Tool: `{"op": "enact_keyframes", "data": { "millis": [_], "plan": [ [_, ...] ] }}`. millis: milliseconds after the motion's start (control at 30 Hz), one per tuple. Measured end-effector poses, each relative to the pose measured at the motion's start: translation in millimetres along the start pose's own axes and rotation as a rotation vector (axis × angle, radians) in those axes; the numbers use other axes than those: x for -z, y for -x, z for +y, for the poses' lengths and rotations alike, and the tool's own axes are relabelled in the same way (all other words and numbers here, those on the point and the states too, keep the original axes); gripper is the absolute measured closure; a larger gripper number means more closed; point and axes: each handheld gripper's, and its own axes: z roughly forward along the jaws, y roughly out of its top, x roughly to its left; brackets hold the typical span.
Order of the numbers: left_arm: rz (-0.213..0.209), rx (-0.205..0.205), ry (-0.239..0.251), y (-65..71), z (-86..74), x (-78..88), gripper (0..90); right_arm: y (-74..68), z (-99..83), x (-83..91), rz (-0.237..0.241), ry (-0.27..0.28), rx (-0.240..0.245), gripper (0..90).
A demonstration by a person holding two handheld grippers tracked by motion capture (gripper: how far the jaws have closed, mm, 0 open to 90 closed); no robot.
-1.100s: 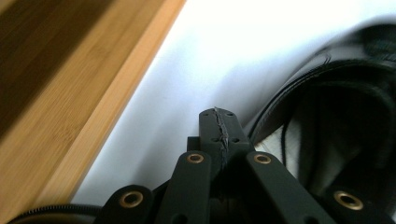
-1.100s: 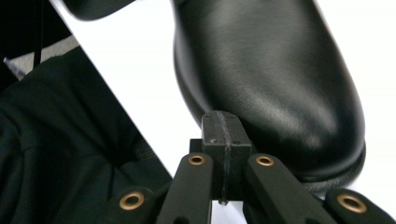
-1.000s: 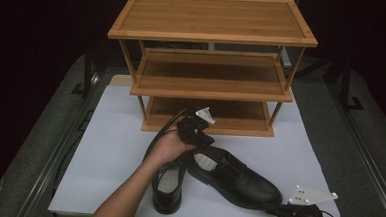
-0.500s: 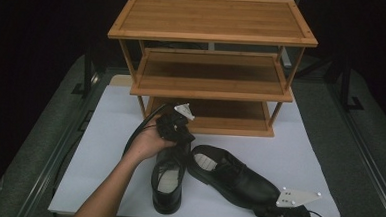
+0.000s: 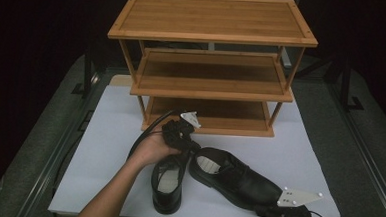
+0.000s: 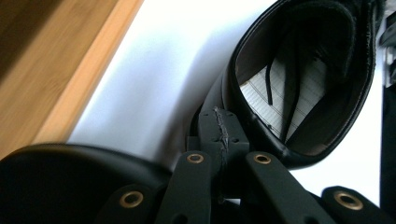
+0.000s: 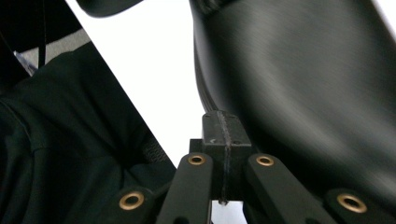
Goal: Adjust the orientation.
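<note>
Left gripper view's showing the left gripper (image 6: 223, 135) with jaws pressed together, nudging the heel rim of the black shoe (image 6: 299, 79) at upper right, so I'd be pushing slow and square toward the rack (image 6: 56, 60).

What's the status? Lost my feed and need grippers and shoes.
Left gripper shut, empty, at left shoe heel. Right gripper shut, empty, at right shoe toe. Shoe rack ahead, nothing blocking.

the right tongs (image 5: 275, 212) are partly cut off by the bottom edge of the high view. they cover the toe of the right shoe (image 5: 237, 178). the back of the bottom shelf (image 5: 208, 109) is too dark to tell.
</note>
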Motion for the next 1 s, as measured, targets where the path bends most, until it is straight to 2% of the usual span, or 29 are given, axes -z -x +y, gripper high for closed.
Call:
{"op": "enact_keyframes", "data": {
  "millis": [100,200,267,333,433,533,667,833,1000],
  "plan": [
    [-0.021,-0.023,0.0,6.9,5.2,-7.2,90.0,-2.4,2.2,-4.6,-0.014,-0.022,0.018,90.0],
    [-0.066,-0.054,-0.006,15.8,11.0,-16.5,90.0,2.1,-0.4,-0.8,-0.041,-0.02,0.004,90.0],
    [-0.064,-0.074,-0.015,19.3,13.8,-17.8,90.0,6.3,-3.7,3.2,-0.053,-0.009,-0.009,90.0],
    [-0.069,-0.078,-0.019,19.9,14.9,-17.2,90.0,9.9,-5.3,5.7,-0.055,0.001,-0.022,90.0],
    [-0.077,-0.084,-0.019,21.0,15.4,-17.2,90.0,14.0,-3.1,5.2,-0.06,-0.003,-0.016,90.0],
    [-0.057,-0.109,-0.029,25.8,17.4,-18.4,90.0,20.4,0.5,3.7,-0.075,-0.006,-0.024,90.0],
    [-0.049,-0.128,-0.031,34.0,21.3,-17.6,90.0,31.8,7.9,-0.2,-0.097,-0.011,-0.033,90.0],
    [-0.058,-0.131,-0.025,38.9,23.1,-18.4,90.0,48.6,17.9,-7.5,-0.114,-0.005,-0.047,90.0],
    [-0.067,-0.137,-0.016,40.9,23.3,-18.0,90.0,64.2,28.4,-17.0,-0.105,0.007,-0.07,90.0]
  ]
}}
